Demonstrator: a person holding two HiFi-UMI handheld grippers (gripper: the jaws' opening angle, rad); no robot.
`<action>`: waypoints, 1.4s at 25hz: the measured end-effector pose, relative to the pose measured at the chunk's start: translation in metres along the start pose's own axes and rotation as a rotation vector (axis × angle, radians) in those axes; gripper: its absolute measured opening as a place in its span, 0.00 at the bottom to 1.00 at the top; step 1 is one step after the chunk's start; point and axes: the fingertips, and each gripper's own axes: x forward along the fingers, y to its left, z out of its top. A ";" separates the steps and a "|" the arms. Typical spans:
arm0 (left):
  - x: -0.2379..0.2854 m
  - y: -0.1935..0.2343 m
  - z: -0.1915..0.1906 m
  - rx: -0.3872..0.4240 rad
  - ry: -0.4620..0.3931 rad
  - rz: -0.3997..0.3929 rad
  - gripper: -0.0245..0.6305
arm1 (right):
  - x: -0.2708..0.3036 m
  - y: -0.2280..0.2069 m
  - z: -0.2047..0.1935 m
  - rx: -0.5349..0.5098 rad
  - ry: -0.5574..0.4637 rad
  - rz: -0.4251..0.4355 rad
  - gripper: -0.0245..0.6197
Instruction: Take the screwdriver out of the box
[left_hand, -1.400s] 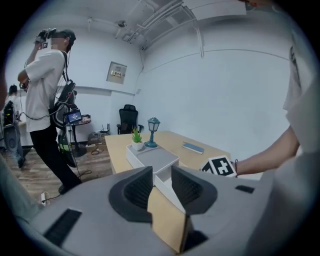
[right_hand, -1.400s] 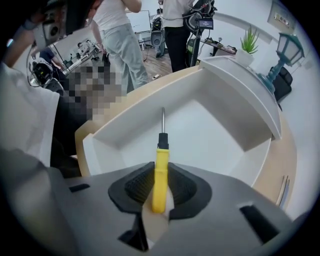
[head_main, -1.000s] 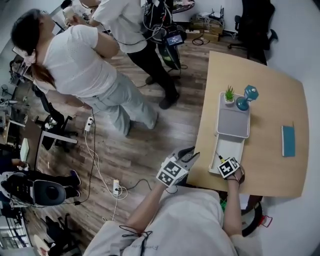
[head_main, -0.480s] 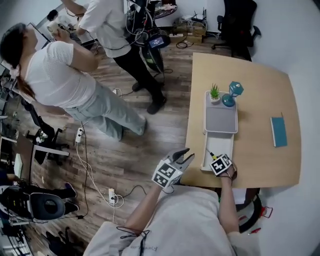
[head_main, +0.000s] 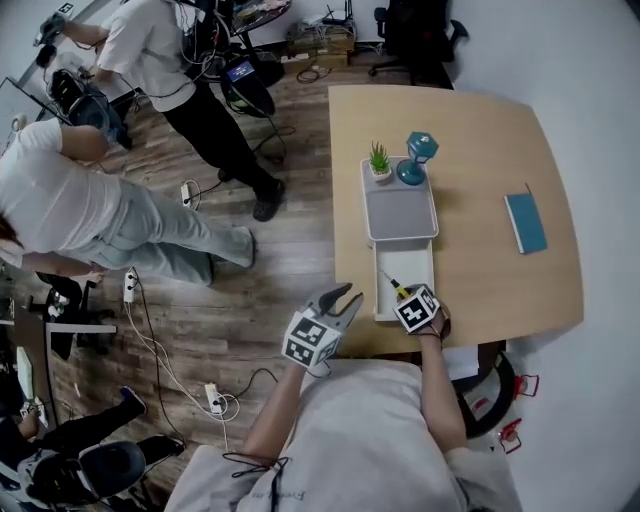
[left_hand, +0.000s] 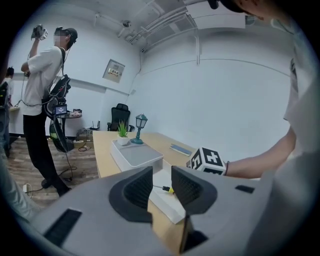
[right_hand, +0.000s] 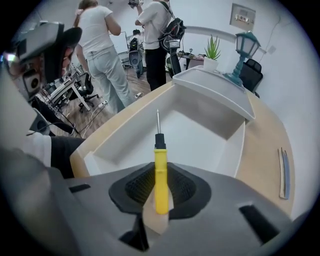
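Yellow plastic marks the handle of the screwdriver (right_hand: 160, 172), which sits gripped between the pads of the right gripper (right_hand: 160, 189). The jaws stand at a middling width, pressed on the handle from both sides. The tool's long axis runs straight out along the jaws, its black collar and thin steel shaft pointing away over the white floor of the open box (right_hand: 118, 144), toward the far wall. From the head view the screwdriver (head_main: 398, 289) lies at the near end of the box (head_main: 381, 300), close to the table (head_main: 480, 150) edge. Whether its tip has cleared the floor cannot be told.

Judging by this, the hold is made and what remains is a lift up and back over the near wall, with the shaft trailing last.

Well to the side, off the table edge, the left gripper (left_hand: 161, 186) hangs with its jaws apart and nothing between them, so the right hand is plainly the nearer one.
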 end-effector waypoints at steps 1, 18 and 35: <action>0.001 0.001 -0.001 0.000 0.004 0.003 0.21 | 0.000 -0.001 0.003 0.014 -0.014 0.003 0.16; 0.003 -0.005 0.005 0.012 0.005 0.009 0.21 | -0.046 0.004 0.044 0.216 -0.358 0.056 0.16; 0.004 -0.004 0.015 0.026 -0.001 0.021 0.21 | -0.105 0.006 0.066 0.273 -0.588 0.033 0.16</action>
